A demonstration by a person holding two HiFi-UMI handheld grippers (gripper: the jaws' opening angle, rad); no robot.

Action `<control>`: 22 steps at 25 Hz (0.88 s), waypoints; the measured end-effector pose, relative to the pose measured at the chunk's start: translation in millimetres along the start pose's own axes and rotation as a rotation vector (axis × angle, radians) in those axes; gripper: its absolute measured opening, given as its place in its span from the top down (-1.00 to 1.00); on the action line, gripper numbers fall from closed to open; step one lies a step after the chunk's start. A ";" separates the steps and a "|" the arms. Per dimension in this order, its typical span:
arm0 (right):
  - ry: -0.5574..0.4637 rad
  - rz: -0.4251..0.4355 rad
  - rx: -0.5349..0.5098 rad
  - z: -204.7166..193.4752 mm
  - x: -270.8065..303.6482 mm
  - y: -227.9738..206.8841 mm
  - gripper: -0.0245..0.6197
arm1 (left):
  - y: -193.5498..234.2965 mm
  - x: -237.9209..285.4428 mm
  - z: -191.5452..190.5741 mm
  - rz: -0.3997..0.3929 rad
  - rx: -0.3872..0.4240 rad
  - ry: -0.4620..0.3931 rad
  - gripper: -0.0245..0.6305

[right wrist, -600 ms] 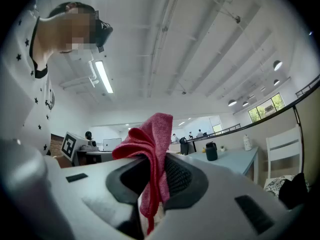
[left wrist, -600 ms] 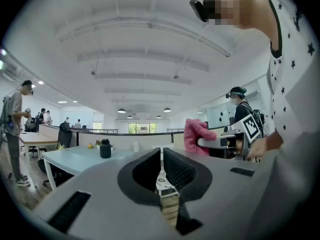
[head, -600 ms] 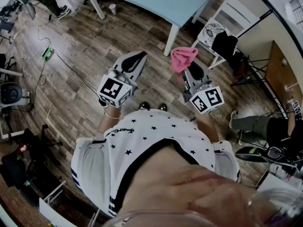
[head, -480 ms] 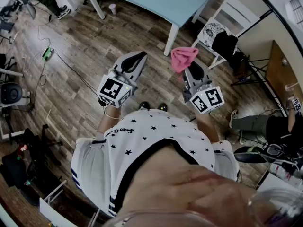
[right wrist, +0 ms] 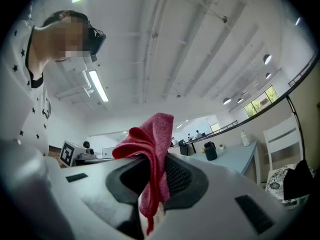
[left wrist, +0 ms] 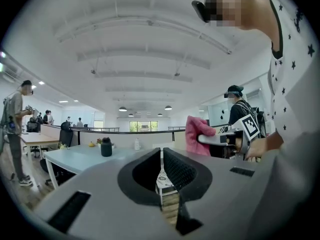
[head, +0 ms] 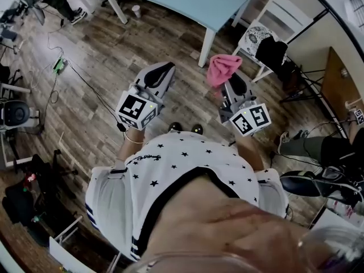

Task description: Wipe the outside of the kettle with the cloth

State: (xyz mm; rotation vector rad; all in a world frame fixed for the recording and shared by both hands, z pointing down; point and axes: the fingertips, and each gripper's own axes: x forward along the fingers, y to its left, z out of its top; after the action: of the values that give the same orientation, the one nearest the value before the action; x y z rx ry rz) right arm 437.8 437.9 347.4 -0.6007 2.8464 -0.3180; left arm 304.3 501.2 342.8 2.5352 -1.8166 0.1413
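Note:
My right gripper is shut on a pink cloth, which sticks up out of the jaws and hangs in folds between the pads. My left gripper is held beside it at chest height, shut with nothing in it. Both are over the wooden floor, short of the light blue table. A small dark kettle stands on that table, far off; it also shows in the right gripper view. The head view does not show it.
A white chair with a patterned cushion and a dark garment stands right of the table. Cables run over the floor at left, and a cup sits by a table leg. Other people stand at desks in the background.
The right gripper and the cloth have shifted very slightly. Nothing was taken or let go.

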 end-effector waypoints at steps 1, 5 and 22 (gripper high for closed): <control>0.002 0.002 -0.002 -0.3 -0.5 -1.7 0.71 | -0.7 1.7 -0.5 0.001 0.000 0.002 0.80; 0.011 -0.004 -0.008 -0.2 -2.8 -12.6 0.70 | -5.3 12.1 1.4 -0.001 0.007 0.003 0.80; 0.025 -0.004 0.029 1.8 -15.6 -48.2 0.70 | -25.4 35.8 2.2 0.014 0.028 0.017 0.80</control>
State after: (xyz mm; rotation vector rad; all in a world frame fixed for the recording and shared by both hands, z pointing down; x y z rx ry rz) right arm 470.1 401.1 360.5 -0.6003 2.8597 -0.3686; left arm 339.8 475.5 344.6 2.5316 -1.8401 0.1887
